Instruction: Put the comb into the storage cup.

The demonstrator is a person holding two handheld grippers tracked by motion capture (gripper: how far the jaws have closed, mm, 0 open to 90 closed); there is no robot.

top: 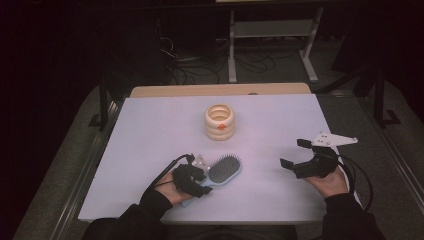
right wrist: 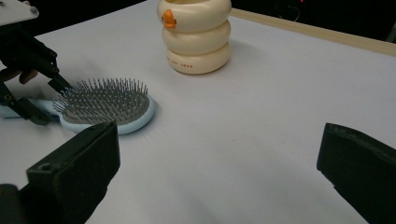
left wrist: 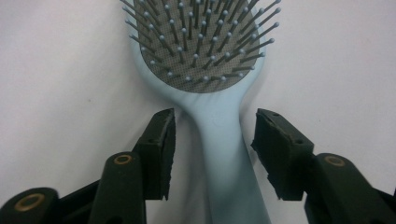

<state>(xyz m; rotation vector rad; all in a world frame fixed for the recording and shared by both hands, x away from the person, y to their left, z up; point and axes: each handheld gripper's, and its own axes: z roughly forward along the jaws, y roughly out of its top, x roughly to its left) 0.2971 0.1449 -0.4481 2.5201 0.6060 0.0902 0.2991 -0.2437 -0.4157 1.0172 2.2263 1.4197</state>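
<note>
Hairbrush [left wrist: 219,135] lies bristles-up near the table's [top: 150,130] front edge, its handle between the left gripper's [left wrist: 214,140] narrowed, non-contacting jaws. Right gripper [top: 296,152] jaws wide, nothing between them.

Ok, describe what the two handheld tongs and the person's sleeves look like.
Both tongs are black. The left tongs have two blocky jaws with rough dark pads and brass-coloured pivot rings. The right tongs carry a pale grey three-cornered plate on top. A black cable loops from the right tongs, and another trails from the left. The person wears dark long sleeves.
</note>
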